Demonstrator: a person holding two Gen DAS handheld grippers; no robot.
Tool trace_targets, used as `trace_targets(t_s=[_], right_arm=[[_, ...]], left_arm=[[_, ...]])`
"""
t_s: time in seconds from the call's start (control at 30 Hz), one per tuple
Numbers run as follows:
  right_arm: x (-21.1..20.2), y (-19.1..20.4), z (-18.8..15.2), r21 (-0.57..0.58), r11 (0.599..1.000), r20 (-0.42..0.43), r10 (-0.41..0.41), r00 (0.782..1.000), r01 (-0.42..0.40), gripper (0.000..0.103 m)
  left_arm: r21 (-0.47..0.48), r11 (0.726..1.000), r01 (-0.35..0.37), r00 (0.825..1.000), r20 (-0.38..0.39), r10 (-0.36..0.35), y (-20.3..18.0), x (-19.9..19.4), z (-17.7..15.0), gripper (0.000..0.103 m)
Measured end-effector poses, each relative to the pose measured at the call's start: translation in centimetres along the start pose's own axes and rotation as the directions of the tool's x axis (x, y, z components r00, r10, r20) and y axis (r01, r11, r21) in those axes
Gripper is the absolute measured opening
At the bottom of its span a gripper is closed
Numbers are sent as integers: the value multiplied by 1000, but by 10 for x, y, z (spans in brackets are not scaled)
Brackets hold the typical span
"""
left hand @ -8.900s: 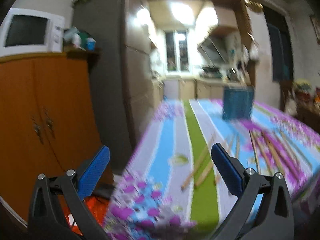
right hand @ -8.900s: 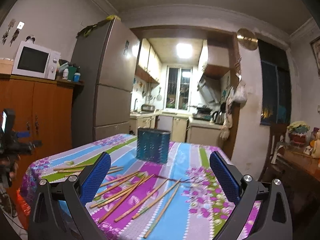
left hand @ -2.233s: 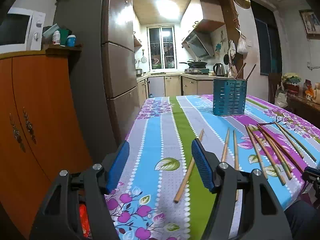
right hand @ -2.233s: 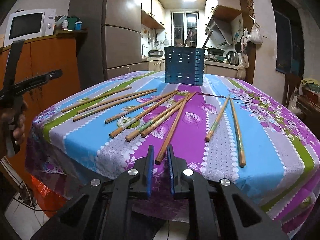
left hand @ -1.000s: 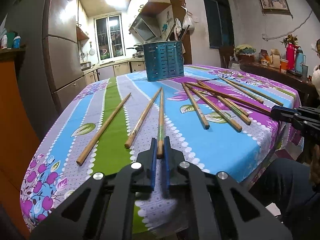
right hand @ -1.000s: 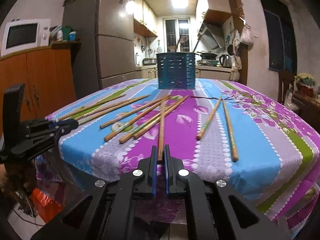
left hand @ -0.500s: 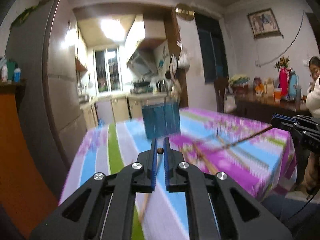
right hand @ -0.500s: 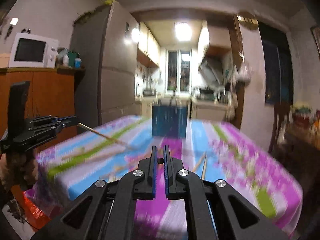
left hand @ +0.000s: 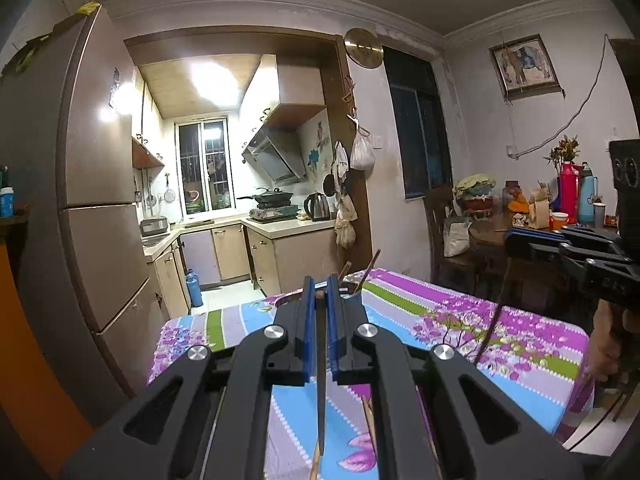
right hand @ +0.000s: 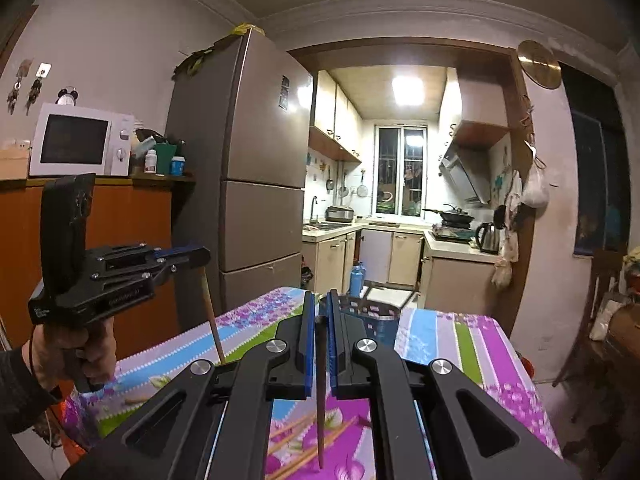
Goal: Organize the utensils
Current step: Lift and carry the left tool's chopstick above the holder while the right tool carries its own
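My left gripper is shut on a wooden chopstick that hangs point down above the flowered tablecloth. My right gripper is shut on another chopstick, also hanging point down. The blue utensil holder stands on the table just beyond the right gripper's jaws; in the left wrist view its rim with two chopsticks in it shows behind the jaws. The left gripper with its chopstick shows in the right wrist view. Several chopsticks lie on the cloth below.
A tall fridge and an orange cabinet with a microwave stand left of the table. A kitchen lies beyond. A dark side table with flasks and jars stands at the right. The right gripper shows in the left wrist view.
Both grippers, each shut on a chopstick, have risen from the table's near edge and moved forward to the utensil holder; the chopsticks have swung from level to hanging point down.
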State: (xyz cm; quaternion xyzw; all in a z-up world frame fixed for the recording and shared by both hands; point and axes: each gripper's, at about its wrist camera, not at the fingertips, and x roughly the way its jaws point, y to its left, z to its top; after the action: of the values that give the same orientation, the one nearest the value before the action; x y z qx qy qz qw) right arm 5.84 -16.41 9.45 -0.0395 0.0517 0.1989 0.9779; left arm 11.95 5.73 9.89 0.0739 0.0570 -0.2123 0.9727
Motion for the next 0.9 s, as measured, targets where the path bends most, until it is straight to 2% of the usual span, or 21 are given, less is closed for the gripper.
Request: trace_targets(t_s=[0.37, 0.9], right_arm=[[37, -25, 68, 31, 999, -6, 39, 999, -38, 7], [91, -84, 140, 54, 999, 25, -10, 1000, 8, 7]], left_arm=[[-52, 999, 15, 1000, 11, -14, 6, 22, 49, 5], [-34, 999, -9, 999, 52, 11, 6, 68, 130, 5]])
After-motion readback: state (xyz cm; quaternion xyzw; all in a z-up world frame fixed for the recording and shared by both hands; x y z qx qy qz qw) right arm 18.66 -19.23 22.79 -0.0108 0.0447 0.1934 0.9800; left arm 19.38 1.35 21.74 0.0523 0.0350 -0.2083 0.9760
